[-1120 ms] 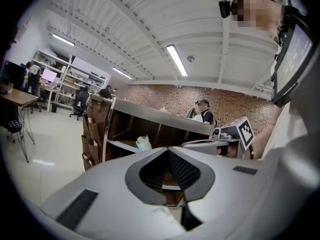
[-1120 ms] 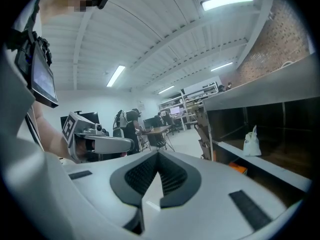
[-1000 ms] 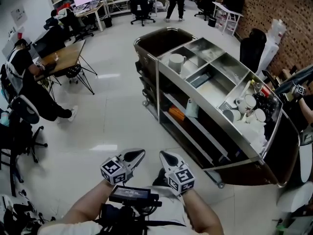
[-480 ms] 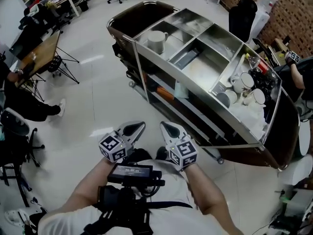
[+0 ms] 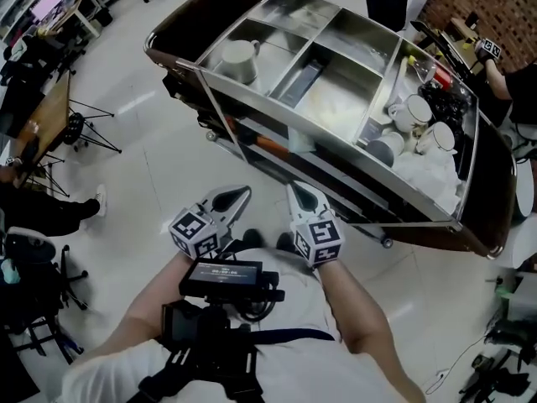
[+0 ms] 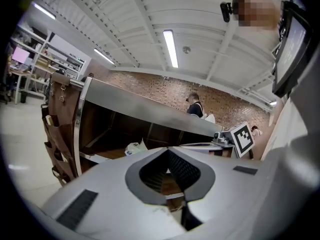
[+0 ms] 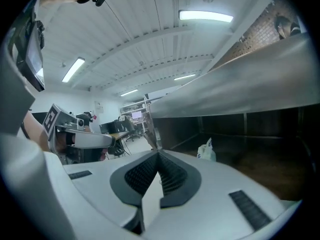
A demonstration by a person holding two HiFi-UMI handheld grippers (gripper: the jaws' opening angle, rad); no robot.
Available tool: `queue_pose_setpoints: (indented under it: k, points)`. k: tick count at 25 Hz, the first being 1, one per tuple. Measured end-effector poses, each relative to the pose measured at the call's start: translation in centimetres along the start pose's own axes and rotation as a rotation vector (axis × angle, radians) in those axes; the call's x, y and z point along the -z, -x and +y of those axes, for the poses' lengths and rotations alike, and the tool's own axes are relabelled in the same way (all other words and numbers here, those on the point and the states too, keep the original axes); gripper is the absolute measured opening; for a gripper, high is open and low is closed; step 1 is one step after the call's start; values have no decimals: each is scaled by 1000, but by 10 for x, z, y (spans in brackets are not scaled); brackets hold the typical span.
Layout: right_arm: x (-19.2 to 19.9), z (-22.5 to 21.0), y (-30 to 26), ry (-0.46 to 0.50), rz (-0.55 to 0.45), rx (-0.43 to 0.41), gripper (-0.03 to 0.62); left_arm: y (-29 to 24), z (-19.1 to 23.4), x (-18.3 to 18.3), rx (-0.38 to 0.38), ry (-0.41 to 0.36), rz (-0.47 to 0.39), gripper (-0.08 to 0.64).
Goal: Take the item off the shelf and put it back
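A white crumpled bag [image 6: 134, 147] [image 7: 206, 150] lies on the middle shelf of a steel-and-brown service cart [image 5: 252, 154]; from the head view it shows as a pale item [image 5: 301, 143] beside an orange one [image 5: 267, 145]. My left gripper [image 5: 237, 195] [image 6: 167, 149] and right gripper [image 5: 299, 189] [image 7: 158, 153] are side by side above the floor, short of the cart's long side, pointing at the shelf. Both are shut with nothing between the jaws. Each gripper view shows the other gripper alongside.
The cart's top holds steel compartments with a white pitcher [image 5: 238, 57] and several white cups [image 5: 411, 112]. Desks, office chairs and a seated person [image 5: 33, 204] are at the left. Another person [image 5: 503, 65] stands behind the cart at the far right.
The cart has come nearer and now fills the upper middle of the head view. Both grippers have moved toward it together, still shut and side by side.
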State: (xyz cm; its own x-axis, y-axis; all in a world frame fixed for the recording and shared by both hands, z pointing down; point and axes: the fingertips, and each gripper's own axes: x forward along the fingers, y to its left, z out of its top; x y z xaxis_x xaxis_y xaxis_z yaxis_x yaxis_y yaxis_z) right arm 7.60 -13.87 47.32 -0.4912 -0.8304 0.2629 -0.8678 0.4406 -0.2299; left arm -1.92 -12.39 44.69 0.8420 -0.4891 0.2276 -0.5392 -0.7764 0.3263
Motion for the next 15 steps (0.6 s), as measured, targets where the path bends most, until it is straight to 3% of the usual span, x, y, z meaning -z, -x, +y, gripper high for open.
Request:
queue_pose_setpoints:
  k: [15]
  points:
    - [8,-41,-34,4,13,120,12,-36,19,11,99,-7,62,5]
